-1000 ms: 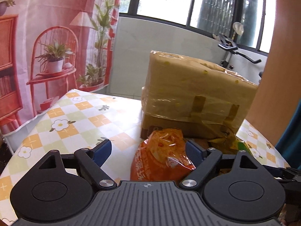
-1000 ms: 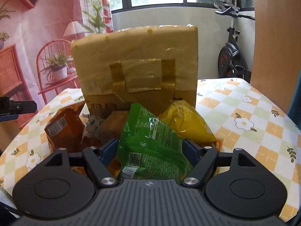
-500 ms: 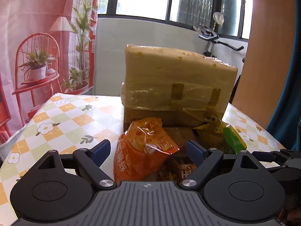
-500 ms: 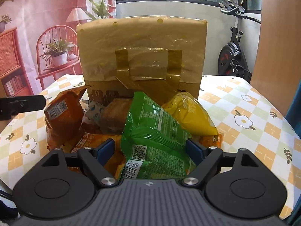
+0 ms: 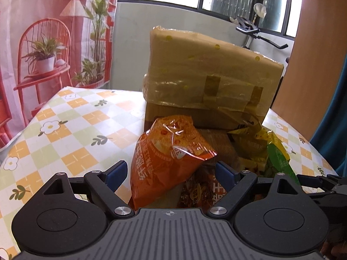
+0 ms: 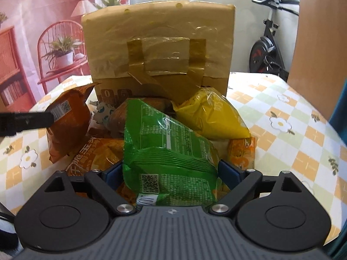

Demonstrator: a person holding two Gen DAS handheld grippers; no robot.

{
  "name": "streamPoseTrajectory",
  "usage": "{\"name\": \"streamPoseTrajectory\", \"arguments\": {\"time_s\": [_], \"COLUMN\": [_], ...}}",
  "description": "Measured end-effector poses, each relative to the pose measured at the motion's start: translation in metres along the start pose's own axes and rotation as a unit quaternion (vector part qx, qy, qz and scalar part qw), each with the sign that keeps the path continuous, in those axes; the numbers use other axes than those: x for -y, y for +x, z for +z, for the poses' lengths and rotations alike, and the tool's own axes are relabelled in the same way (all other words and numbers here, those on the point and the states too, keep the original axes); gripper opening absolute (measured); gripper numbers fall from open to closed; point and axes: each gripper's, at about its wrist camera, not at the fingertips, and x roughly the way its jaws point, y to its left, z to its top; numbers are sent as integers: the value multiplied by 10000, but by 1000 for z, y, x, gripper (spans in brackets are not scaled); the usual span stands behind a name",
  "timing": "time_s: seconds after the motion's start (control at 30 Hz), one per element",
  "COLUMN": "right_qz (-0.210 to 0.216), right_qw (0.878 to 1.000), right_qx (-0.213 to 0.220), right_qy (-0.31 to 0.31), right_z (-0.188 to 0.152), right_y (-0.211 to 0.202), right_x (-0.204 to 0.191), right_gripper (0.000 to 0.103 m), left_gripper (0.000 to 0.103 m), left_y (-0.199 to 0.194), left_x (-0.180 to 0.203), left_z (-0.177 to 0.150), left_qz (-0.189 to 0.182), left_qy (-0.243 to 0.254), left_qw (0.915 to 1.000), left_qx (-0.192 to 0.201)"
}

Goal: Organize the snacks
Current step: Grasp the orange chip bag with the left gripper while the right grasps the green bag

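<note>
Snacks (image 6: pixel 121 127) lie heaped on the surface (image 5: pixel 71 134) against the box (image 6: pixel 158 49). The right claw (image 6: pixel 170 171), just widening, brackets the green bag (image 6: pixel 169 151) loosely; the left claw (image 5: pixel 171 171) gapes around the orange bag (image 5: pixel 167 160), unpinched.

1. Your left hand-held gripper (image 5: pixel 169 172) tilts downward, jaws spread wide, pads pressing nothing.
2. Your right hand-held gripper (image 6: pixel 171 171) tilts downward too, its jaws having just been opening.
</note>
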Motion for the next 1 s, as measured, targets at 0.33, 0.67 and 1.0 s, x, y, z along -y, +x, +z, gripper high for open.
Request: {"name": "streamPoseTrajectory", "arguments": {"time_s": [0.33,0.67,1.0], "right_qz": [215,248,324], "right_qw": [9993,9981,9952], "right_qx": [210,517,879], "right_qy": [201,230,265], "right_z": [-2,-2,0], "right_y": [-6,-14,-21], "right_x": [7,9,10], "right_gripper": [75,74,73], "left_gripper": [89,89,88], "left_y": [9,13,13], "left_x": [-3,-2,-3], "left_z": [-4,-5,-4], "left_qz": [-10,24,-32], "left_qy": [-149,-200,-240], "left_qw": [9996,9994,9994], "left_qx": [-239,-287,-229]}}
